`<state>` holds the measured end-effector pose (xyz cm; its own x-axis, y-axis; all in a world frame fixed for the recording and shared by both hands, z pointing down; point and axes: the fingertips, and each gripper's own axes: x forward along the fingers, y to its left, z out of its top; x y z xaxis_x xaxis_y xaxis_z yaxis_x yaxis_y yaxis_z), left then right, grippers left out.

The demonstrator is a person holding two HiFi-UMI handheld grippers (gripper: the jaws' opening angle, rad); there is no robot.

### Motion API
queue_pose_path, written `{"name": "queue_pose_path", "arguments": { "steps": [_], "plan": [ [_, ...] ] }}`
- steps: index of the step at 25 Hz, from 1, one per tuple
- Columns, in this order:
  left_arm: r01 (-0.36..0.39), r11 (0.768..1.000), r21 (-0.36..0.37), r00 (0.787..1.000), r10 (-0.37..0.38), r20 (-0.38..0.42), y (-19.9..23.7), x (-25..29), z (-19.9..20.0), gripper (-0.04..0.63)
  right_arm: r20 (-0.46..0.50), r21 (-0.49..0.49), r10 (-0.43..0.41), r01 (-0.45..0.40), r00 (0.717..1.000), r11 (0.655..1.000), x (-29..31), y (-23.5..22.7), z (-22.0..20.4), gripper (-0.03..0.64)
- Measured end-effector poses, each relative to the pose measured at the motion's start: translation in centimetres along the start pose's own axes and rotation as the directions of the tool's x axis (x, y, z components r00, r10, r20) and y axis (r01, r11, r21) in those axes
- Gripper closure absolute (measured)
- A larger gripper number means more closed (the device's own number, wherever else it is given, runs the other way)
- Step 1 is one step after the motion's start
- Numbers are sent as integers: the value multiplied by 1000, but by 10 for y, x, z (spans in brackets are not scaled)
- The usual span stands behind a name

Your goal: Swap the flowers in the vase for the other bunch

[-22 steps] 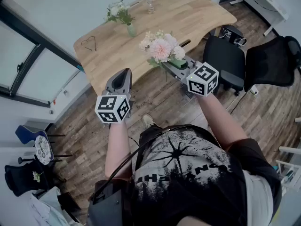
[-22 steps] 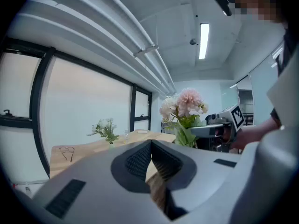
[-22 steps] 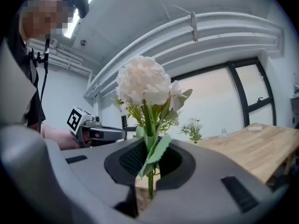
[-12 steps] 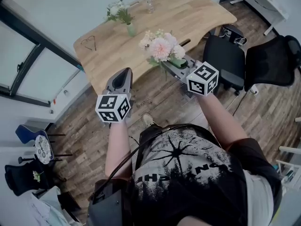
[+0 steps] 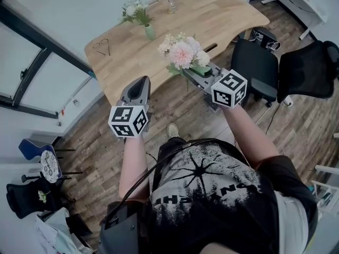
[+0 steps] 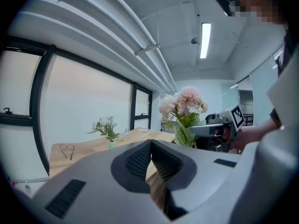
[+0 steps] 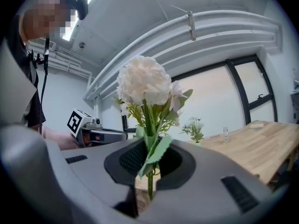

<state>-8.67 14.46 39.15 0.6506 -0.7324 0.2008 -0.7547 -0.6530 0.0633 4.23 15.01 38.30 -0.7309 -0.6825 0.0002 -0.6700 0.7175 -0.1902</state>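
We hold the pink-and-white bunch (image 5: 183, 53) in the right gripper (image 5: 199, 72), out over the wooden floor (image 5: 180, 112) and well short of the worktop (image 5: 212, 20). Its fingers are nearly together, pinched on the green stems (image 7: 149, 183) low down. A leaf is caught between the pads and the blooms stand upright above them. The left gripper (image 5: 139, 84) hangs beside it, fingers pressed fully together with nothing between them.

The vase (image 5: 150, 33), small and pale green, stands on the far part of the worktop with the small white bunch (image 5: 134, 13) in it, well apart from both grippers. A pair of glasses (image 5: 100, 47) lies to its left, and a little clear bottle (image 5: 170, 4) stands beyond it.

We judge both bunches to be light; whether they are real or artificial we cannot tell. The stems look thin and springy and the heads soft and easy to crush. So the hold belongs on the gathered stems below the leaves, never on the blooms. Our bunch is top-heavy for so narrow a pinch and could pivot between the pads if we swing it.

The vase looks light and narrow-mouthed, so it may tip or lift with the stems when the white bunch is drawn out. We would take that bunch by its stems just above the rim with the free left gripper and pull straight up.
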Motion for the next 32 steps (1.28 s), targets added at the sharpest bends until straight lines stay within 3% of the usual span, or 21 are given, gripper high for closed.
{"name": "queue_pose_path", "arguments": {
  "steps": [32],
  "plan": [
    [113,994,-4,994,-113,-16,118,91,20,580,20,20,-117,117,993,993,106,-69,18,566]
  ]
}}
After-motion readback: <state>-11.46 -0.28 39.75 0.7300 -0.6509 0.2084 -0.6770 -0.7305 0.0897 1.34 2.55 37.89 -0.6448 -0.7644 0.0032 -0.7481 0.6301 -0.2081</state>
